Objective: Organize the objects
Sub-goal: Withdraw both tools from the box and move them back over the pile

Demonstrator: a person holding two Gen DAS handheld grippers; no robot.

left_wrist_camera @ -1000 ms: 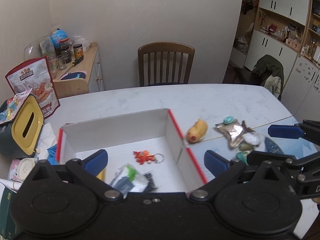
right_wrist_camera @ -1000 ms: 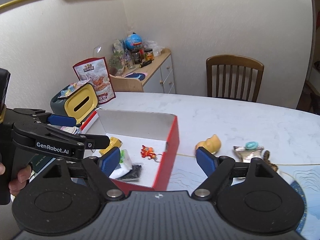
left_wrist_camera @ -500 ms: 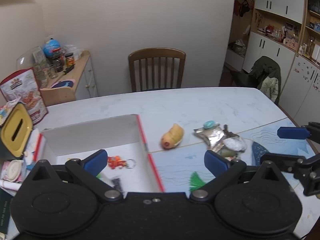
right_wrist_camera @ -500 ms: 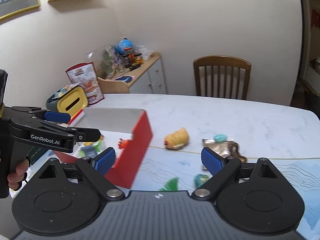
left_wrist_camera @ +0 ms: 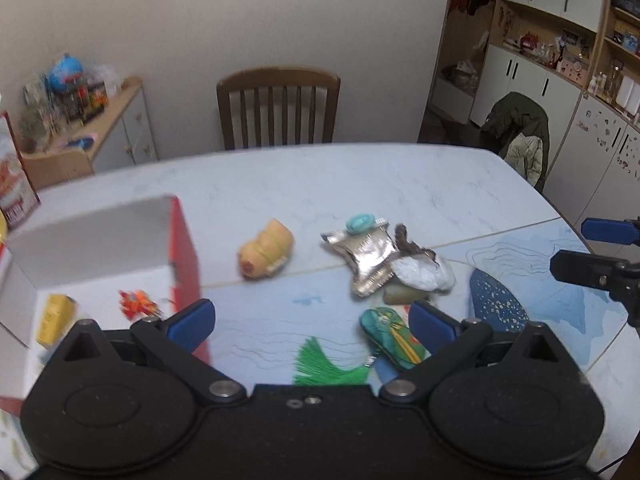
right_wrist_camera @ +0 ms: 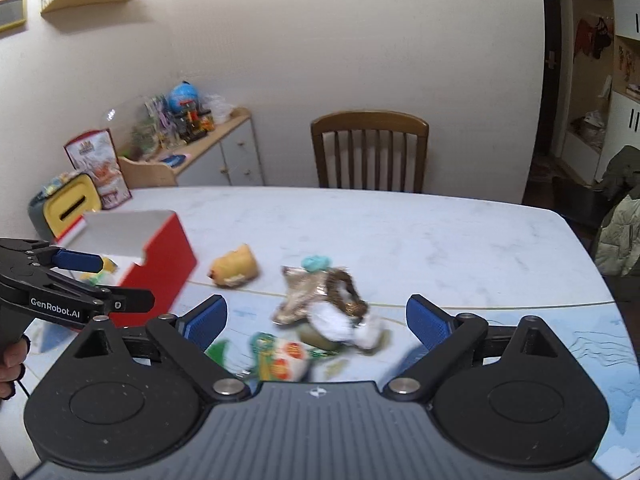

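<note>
1. The loose objects lie in a cluster on the counter (left_wrist_camera: 400, 184), right of the red box (left_wrist_camera: 184, 248). A crinkled silver wrapper (left_wrist_camera: 366, 254) sits in the middle with a small teal piece (left_wrist_camera: 359, 223) touching its far edge.
2. A white crumpled lump (left_wrist_camera: 424, 274) touches the wrapper's right side, with a dark brown bit (left_wrist_camera: 406, 240) just behind it and a dull olive piece (left_wrist_camera: 400, 295) just in front.
3. Nearer the left-wrist camera lies a green patterned pouch (left_wrist_camera: 390, 336), with a green tassel (left_wrist_camera: 320, 364) beside it on the blue-printed mat.
4. A tan plush toy (left_wrist_camera: 266, 254) lies on its side between the box and the wrapper, apart from both.
5. Inside the white-lined box are a small orange keychain figure (left_wrist_camera: 138, 302) and a yellow item (left_wrist_camera: 54, 320); anything else in it is blurred or hidden.
6. The left claw (left_wrist_camera: 310, 322) hangs above the counter with its blue pads spread wide and nothing between them, the box corner by one pad and the pouch by the other.
7. The right claw (right_wrist_camera: 316, 320) is likewise spread wide and empty above the cluster, which is motion-blurred in the right-wrist view.
8. Each claw shows at the edge of the other's view: the left claw (right_wrist_camera: 76, 276) low on the left by the box, a hand (right_wrist_camera: 12, 364) on its grip.
9. Beyond the counter stands a wooden chair (left_wrist_camera: 278, 108) against the wall, with a cluttered sideboard (right_wrist_camera: 212, 148) to the left.
</note>
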